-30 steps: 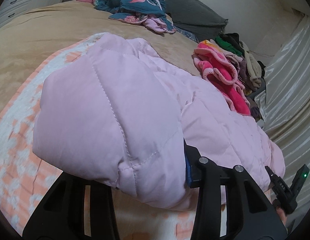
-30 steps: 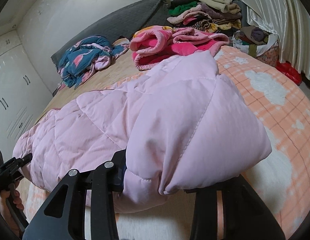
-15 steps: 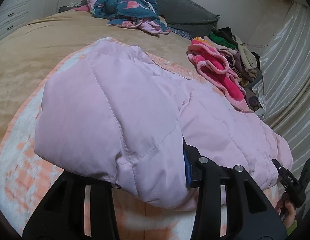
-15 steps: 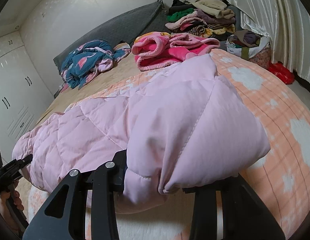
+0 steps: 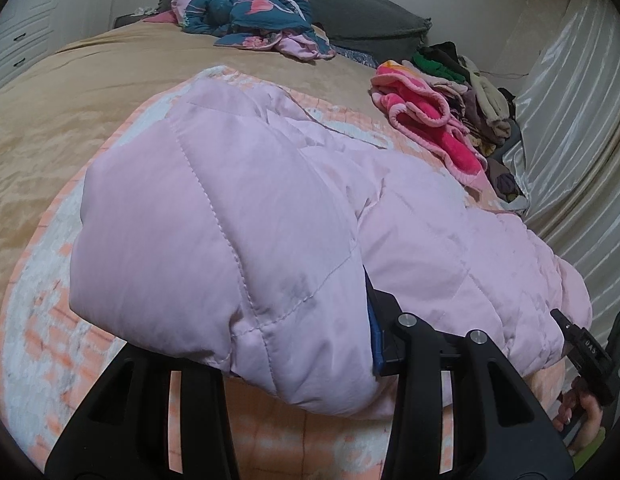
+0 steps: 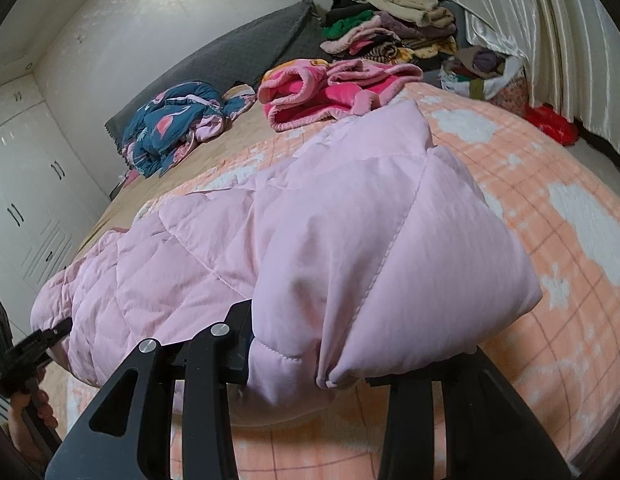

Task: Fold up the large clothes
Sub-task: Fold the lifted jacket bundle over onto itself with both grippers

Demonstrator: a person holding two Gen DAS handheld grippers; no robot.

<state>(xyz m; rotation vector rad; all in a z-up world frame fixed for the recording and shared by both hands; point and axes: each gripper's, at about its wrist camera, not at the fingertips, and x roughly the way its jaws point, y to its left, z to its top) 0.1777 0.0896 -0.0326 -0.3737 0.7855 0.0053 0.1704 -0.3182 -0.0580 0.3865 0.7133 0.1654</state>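
The left tongs and right tongs each clamped a padded end of the pale pink quilted jacket, which stretched between them above the bed's peach checked blanket.

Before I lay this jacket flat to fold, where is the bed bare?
Bare: the tan sheet left of the jacket, and the orange blanket to its right. Crowded: the clothes pile and flamingo quilt near the headboard.
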